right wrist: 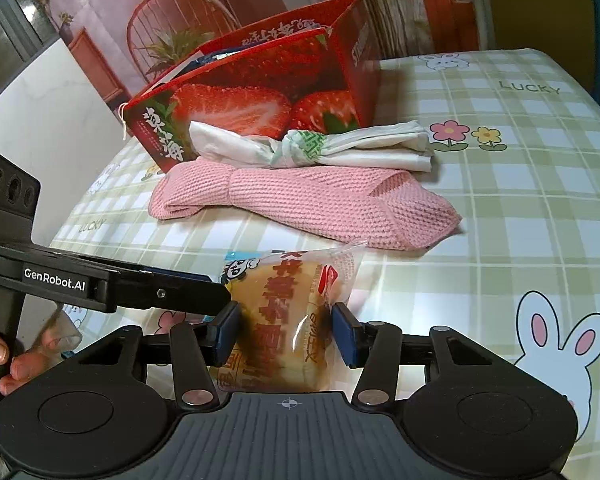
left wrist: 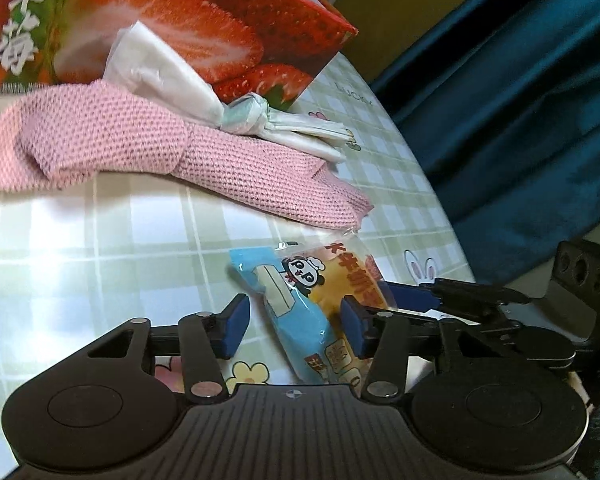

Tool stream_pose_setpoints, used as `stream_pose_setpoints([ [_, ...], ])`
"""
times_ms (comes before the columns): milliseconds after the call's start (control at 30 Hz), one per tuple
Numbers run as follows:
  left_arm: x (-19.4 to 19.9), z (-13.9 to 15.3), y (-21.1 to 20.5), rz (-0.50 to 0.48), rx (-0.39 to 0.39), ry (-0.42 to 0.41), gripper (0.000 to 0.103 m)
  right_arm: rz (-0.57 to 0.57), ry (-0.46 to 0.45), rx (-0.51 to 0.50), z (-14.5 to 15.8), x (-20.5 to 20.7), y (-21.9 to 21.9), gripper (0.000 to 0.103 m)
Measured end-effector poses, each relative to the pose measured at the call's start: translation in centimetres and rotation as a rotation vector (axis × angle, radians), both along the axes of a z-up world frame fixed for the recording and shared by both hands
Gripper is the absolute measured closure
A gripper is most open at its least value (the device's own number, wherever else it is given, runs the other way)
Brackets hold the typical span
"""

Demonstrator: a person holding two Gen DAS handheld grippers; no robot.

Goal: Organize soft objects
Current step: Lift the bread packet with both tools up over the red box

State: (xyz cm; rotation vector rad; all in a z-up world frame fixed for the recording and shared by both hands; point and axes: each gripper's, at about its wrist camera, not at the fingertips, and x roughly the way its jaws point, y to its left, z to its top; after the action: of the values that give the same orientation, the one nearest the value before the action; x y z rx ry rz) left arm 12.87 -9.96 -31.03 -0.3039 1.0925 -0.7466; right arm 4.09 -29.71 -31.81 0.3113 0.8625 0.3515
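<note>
The left gripper holds its blue pads apart, jaws wide. The right gripper has both pads pressed inward, gripping.

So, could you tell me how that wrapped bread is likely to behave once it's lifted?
The wrapped bread looks soft, so it would probably squash somewhat between the right tongs flanking it. Its glossy film may be slippery. Being puffy, it is likely light for its size. The left tongs also straddle it.

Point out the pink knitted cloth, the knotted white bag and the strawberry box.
pink knitted cloth [right wrist: 320, 204], right wrist view, middle of the roll.
knotted white bag [right wrist: 300, 146], right wrist view, the knot.
strawberry box [right wrist: 236, 108], right wrist view, front face.
</note>
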Motion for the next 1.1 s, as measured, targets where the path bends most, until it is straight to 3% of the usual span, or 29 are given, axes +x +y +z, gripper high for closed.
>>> stream_pose_setpoints([
  [333,0.1,-0.4,-0.2,-0.019,0.002,0.016,0.052,0.056,0.026,-0.034,0.6,-0.4,-0.2,0.058],
  [567,0.0,-0.3,-0.8,-0.046,-0.003,0.006,0.053,0.075,0.041,-0.020,0.1,-0.3,-0.2,0.048],
  [700,0.0,-0.1,-0.1,-0.042,-0.016,0.006,0.053,0.105,0.033,-0.030,0.1,-0.2,0.6,0.048],
  [933,0.3,1.4,1.1,0.002,-0.015,-0.060,0.053,0.153,-0.017,-0.107,0.9,0.5,2.6,0.052],
  [1100,0.5,4.4,2.0,0.011,-0.040,-0.174,0.053,0.161,-0.065,-0.143,2.2,1.6,3.3,0.057],
])
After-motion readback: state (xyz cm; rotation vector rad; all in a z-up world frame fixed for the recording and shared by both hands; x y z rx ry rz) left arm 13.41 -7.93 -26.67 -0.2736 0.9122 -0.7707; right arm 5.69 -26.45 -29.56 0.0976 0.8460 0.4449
